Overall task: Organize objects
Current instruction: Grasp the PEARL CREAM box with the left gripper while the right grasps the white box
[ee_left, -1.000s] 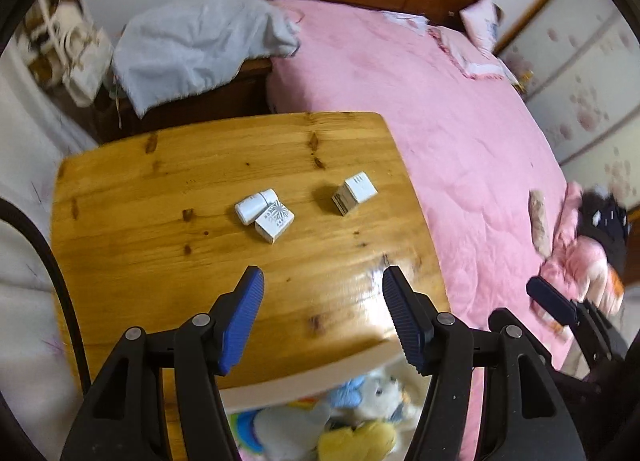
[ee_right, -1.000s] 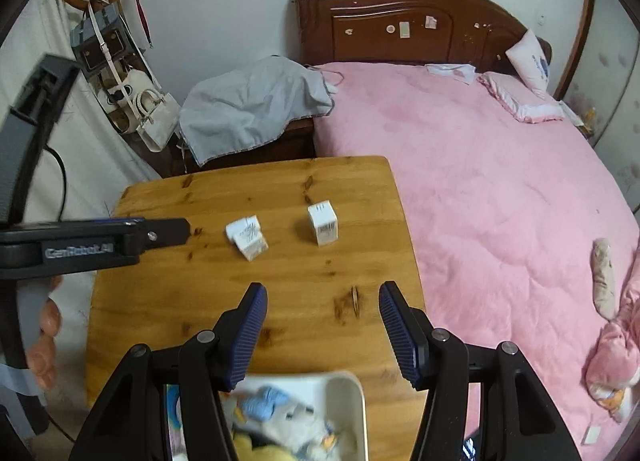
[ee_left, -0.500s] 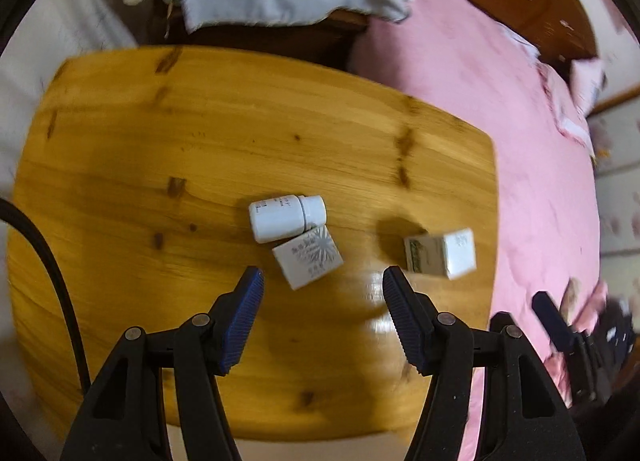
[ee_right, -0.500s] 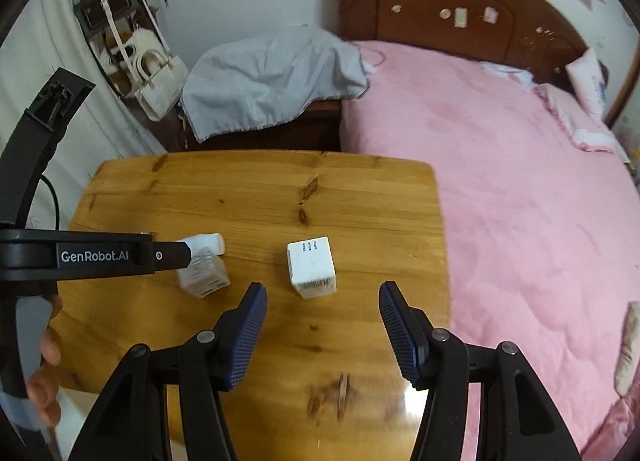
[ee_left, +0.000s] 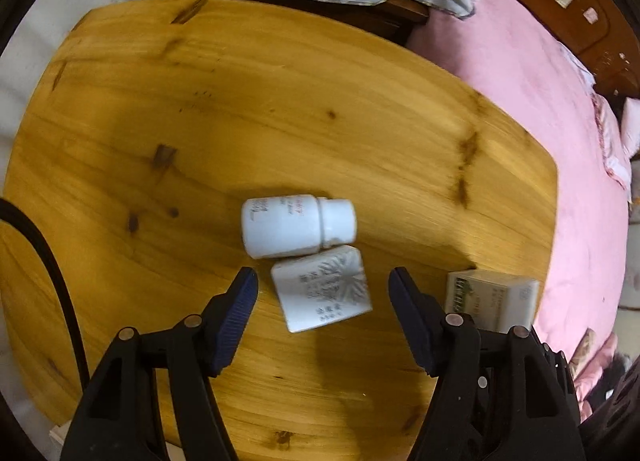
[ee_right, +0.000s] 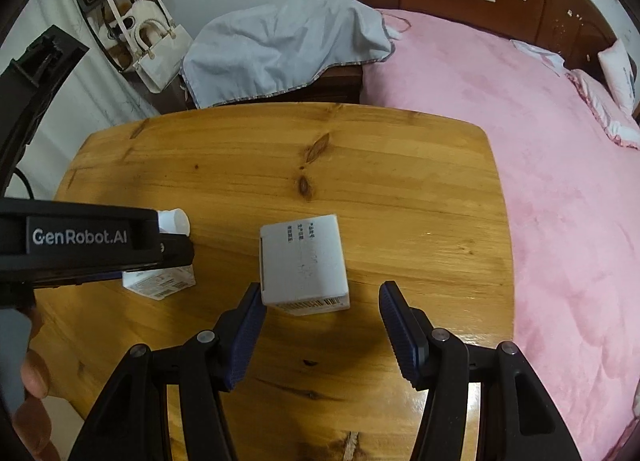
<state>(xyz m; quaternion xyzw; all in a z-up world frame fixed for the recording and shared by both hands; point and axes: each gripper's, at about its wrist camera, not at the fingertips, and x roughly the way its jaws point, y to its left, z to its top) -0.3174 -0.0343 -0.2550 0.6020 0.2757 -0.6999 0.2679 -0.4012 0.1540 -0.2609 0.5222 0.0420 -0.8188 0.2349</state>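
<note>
Your left gripper [ee_left: 323, 285] hangs over the wooden table [ee_left: 280, 101], fingers wide apart, nothing btwn the pads. The small patterned box [ee_left: 322, 293] lies flat in the gap, nearer the left finger, touching neither. The white bottle [ee_left: 298, 225] lies on its side just beyond it, cap to the right, touching the box's far edge. Your right gripper [ee_right: 320, 297] is spread too; the white barcode box [ee_right: 303, 264] sits just ahead of the tips, hard by the left fingertip [ee_right: 253, 295], contact unclear. Far half of the table is bare wood; pink bed [ee_right: 540, 141] runs along the right edge.
</note>
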